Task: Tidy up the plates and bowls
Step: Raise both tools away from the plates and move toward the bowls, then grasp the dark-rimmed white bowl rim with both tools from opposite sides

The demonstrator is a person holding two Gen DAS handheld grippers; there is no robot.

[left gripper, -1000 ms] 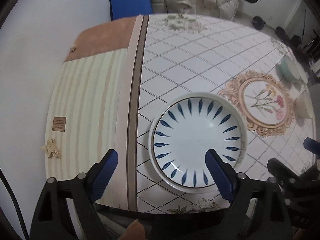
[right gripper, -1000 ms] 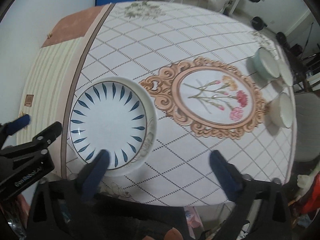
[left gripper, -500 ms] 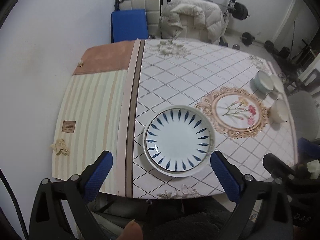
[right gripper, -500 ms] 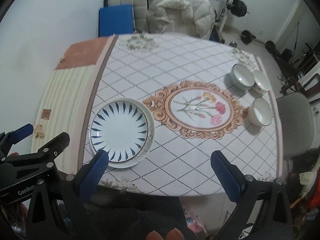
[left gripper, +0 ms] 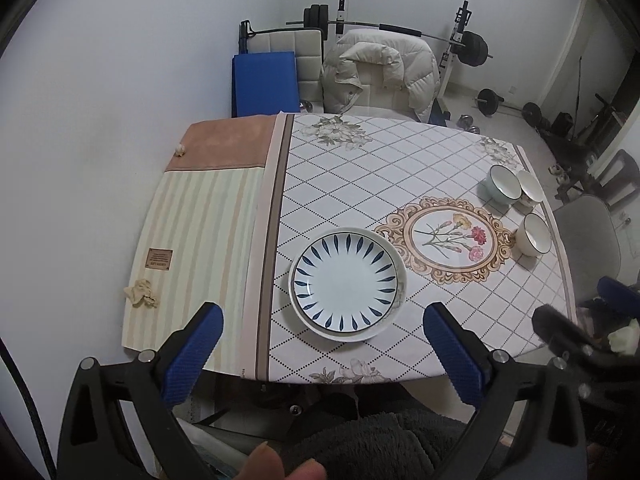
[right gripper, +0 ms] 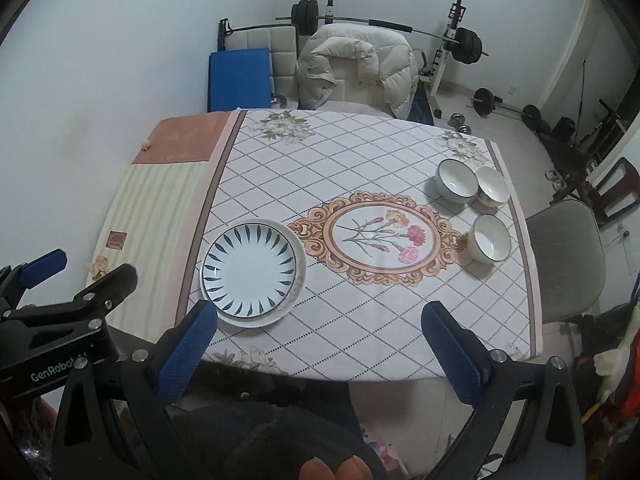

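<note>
Crowding the far right corner of the table (right gripper: 400, 152), three bowls sit close together: a pale green bowl (right gripper: 456, 181) touching a white bowl (right gripper: 493, 186), another white bowl (right gripper: 491, 238) just nearer. Near the table's left side rests the blue-leaf plate (right gripper: 251, 267), atop a plain white plate (right gripper: 294, 298). A puffy jacket (right gripper: 356, 68) and barbell rack (right gripper: 448, 46) fill the far room. Left gripper (left gripper: 320, 352) and right gripper (right gripper: 319, 346) hover above the near edge, jaws spread wide, empty

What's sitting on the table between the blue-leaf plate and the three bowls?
Nothing stands between plate and bowls; only the tablecloth's printed flower medallion, clearest in the right wrist view.
</note>
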